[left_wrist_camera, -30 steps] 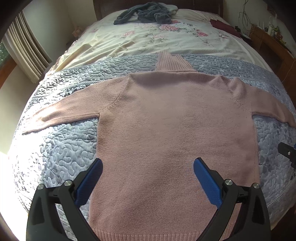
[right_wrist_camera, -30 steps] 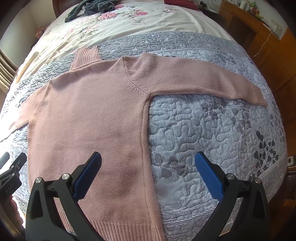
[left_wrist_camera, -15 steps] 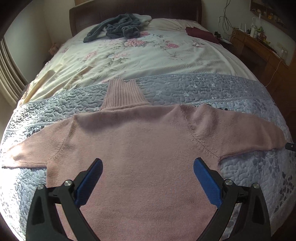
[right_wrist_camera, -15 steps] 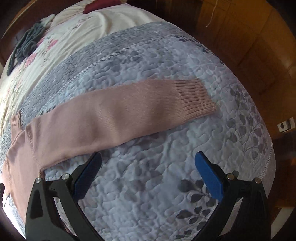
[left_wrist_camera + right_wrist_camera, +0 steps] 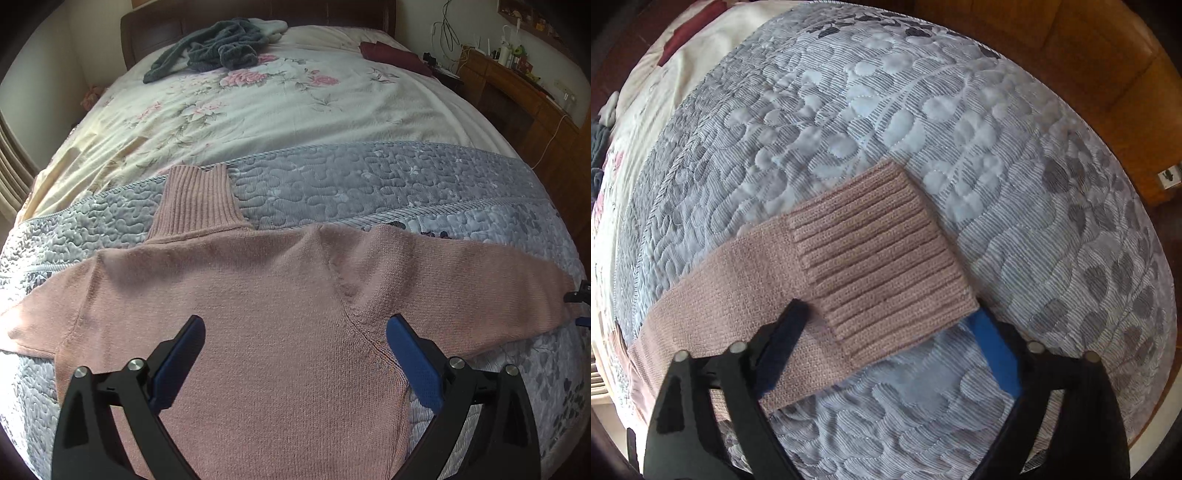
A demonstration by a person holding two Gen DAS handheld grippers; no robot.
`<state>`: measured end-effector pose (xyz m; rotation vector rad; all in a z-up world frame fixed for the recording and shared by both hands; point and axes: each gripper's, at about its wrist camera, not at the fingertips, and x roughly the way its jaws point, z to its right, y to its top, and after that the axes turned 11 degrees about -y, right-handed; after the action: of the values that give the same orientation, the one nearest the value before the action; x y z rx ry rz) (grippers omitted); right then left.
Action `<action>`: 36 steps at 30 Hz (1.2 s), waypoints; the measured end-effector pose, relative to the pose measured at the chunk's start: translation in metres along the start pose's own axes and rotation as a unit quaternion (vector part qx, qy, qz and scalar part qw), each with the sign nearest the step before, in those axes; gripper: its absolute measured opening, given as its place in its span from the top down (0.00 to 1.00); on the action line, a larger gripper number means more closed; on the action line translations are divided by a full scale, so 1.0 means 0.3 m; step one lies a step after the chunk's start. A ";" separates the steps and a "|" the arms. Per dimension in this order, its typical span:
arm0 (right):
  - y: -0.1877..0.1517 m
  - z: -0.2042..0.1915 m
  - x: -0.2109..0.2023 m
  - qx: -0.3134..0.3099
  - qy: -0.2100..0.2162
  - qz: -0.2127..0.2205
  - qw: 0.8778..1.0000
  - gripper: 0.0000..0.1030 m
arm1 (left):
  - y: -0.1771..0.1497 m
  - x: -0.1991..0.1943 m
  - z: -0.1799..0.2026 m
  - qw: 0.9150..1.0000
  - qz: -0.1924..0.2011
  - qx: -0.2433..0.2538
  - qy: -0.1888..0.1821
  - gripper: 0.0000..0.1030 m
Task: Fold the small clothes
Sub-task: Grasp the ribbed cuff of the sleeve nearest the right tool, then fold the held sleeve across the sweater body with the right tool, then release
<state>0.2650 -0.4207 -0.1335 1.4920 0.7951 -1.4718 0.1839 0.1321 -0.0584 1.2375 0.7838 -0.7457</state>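
- Left wrist view takes in the whole pink sweater (image 5: pixel 258 317), spread flat on the grey quilted blanket (image 5: pixel 369 184) across the near end of the bed, its ribbed collar (image 5: pixel 195 203) pointing toward the headboard and both sleeves stretched out sideways.
- Only this view shows what lies beyond the sweater: the floral sheet (image 5: pixel 277 110), a heap of dark grey clothes (image 5: pixel 218 51) near the headboard, a folded maroon cloth (image 5: pixel 395 55) to that heap's right, and a wooden dresser (image 5: pixel 517 96) beside the bed.
- The left gripper (image 5: pixel 295 339) hangs over the sweater's chest with its jaws spread wide, blue pads clear of the knit; whether the tips touch the fabric I cannot tell. It holds nothing.
- At the sweater's right sleeve end, a small part of the right gripper (image 5: pixel 581 295) peeks in at the frame edge.
- Right wrist view shows only that sleeve's ribbed cuff (image 5: pixel 882 254) close up, lying flat on the quilted blanket (image 5: pixel 997 129), with wooden furniture (image 5: pixel 1108 55) beyond the bed edge.
- The right gripper (image 5: pixel 890 325) is wide open and straddles the cuff: the left pad sits on the sleeve just behind the ribbing, the right pad at the cuff's near corner, partly tucked under its edge. The jaws are not clamped on it.
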 end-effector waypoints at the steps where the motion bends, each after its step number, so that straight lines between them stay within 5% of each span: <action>1: 0.004 -0.001 -0.001 -0.006 0.007 0.000 1.000 0.34 | 0.000 0.003 -0.003 1.000 0.000 0.001 0.003 0.04; 6: 0.013 -0.046 -0.022 -0.028 0.015 0.010 0.999 0.73 | -0.002 0.002 -0.043 1.000 -0.001 -0.007 0.010 0.04; 9: -0.007 -0.103 -0.085 -0.033 0.011 0.034 0.999 0.85 | -0.006 0.003 -0.087 1.000 -0.006 -0.017 0.015 0.04; 12: -0.028 -0.155 -0.158 -0.039 0.051 0.062 0.996 0.93 | -0.017 -0.003 -0.138 0.999 -0.010 -0.023 0.022 0.04; 18: -0.174 -0.370 -0.364 -0.109 0.147 0.102 0.978 0.93 | -0.045 -0.041 -0.248 0.999 -0.013 -0.037 0.027 0.04; 24: -0.369 -0.692 -0.514 -0.201 0.233 0.102 0.946 0.93 | -0.067 -0.088 -0.341 0.998 -0.012 -0.055 0.020 0.04; 36: -0.731 -1.133 -0.475 -0.335 0.227 0.067 0.912 0.93 | -0.118 -0.146 -0.508 0.997 -0.013 -0.073 0.022 0.04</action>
<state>0.2008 -0.0048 -0.0507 1.3105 1.2883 -0.6279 0.1144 0.2787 -0.0625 1.1172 0.8769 -0.6706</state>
